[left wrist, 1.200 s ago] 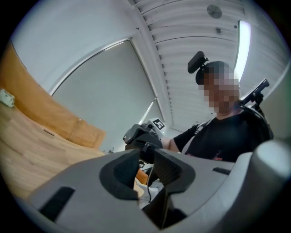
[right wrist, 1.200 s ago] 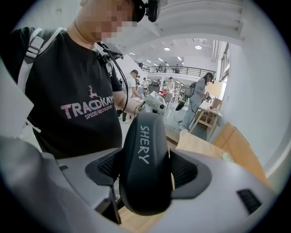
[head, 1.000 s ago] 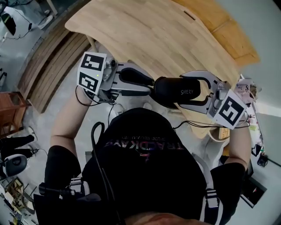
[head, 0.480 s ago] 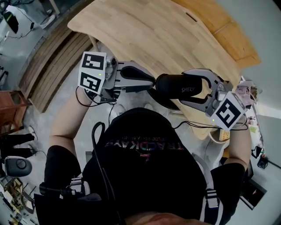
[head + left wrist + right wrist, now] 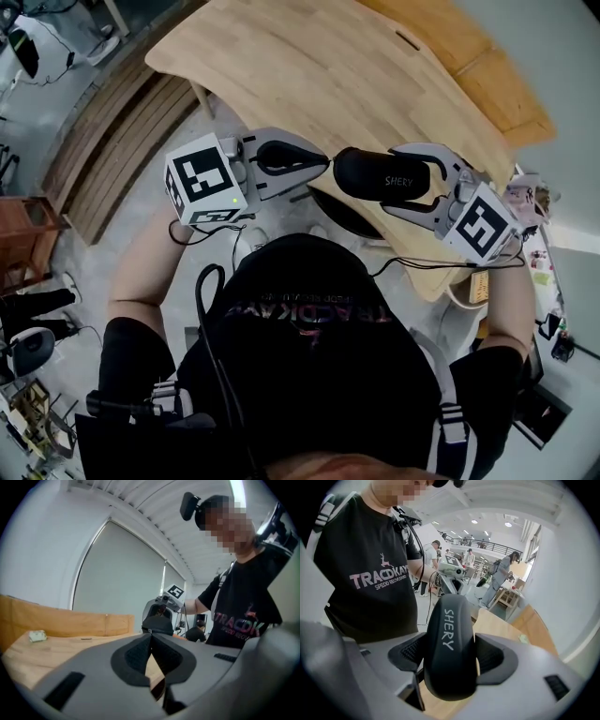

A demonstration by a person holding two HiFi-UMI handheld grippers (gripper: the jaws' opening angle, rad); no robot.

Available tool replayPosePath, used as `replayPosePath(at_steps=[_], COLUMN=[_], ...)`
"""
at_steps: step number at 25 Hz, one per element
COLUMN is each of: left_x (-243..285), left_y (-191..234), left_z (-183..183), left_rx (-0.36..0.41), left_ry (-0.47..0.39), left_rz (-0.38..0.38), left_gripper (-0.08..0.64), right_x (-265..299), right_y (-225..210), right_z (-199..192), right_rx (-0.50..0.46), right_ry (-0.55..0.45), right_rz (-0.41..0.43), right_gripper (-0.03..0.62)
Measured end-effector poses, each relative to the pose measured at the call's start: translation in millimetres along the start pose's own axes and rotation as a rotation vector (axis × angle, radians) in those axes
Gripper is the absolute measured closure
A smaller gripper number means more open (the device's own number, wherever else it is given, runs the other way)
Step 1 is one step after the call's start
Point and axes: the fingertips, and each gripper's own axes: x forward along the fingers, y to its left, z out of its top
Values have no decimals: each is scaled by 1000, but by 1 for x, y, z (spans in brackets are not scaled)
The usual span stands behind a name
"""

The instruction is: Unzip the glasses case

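A black glasses case (image 5: 384, 178) printed SHERY hangs in the air over the near edge of the wooden table (image 5: 309, 66). My right gripper (image 5: 401, 180) is shut on it, one pad on each long side (image 5: 450, 656). My left gripper (image 5: 326, 165) meets the case's left end. Its jaws have just been closing, and the pads now touch at the tips (image 5: 150, 633). A small silver zipper pull shows pinched between those tips, right against the case's end (image 5: 157, 623). The zip line itself is hidden.
A slatted wooden bench (image 5: 112, 131) stands left of the table. A dark round seat (image 5: 349, 217) sits below the case. A small white thing (image 5: 36, 635) lies far off on the table. Several people stand in the room behind (image 5: 497, 571).
The left gripper has rolled, so its marker cube faces differently, and its jaws have closed at the case's end. Both grippers and the case have drifted slightly up the picture.
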Motion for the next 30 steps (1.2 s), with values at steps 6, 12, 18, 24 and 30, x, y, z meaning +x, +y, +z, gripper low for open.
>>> replayPosePath(at_steps=[6, 12, 18, 24, 30], left_x=[1, -3, 1, 12, 24], left_y=[15, 31, 39, 34, 24], left_z=[-8, -18, -33, -46, -52], left_rx=[130, 174, 230, 252, 251], left_ry=[100, 184, 278, 324, 340], left_rz=[155, 268, 340, 333, 293], left_gripper=[546, 546, 546, 546, 546], right_x=[12, 26, 44, 54, 59], right_y=[-10, -21, -32, -46, -51], right_z=[-1, -1, -15, -21, -18], right_rx=[79, 282, 469, 566, 566], right_ry=[-34, -96, -50, -29, 1], right_rz=[-22, -25, -59, -105, -127], right_gripper=[255, 256, 258, 261, 264])
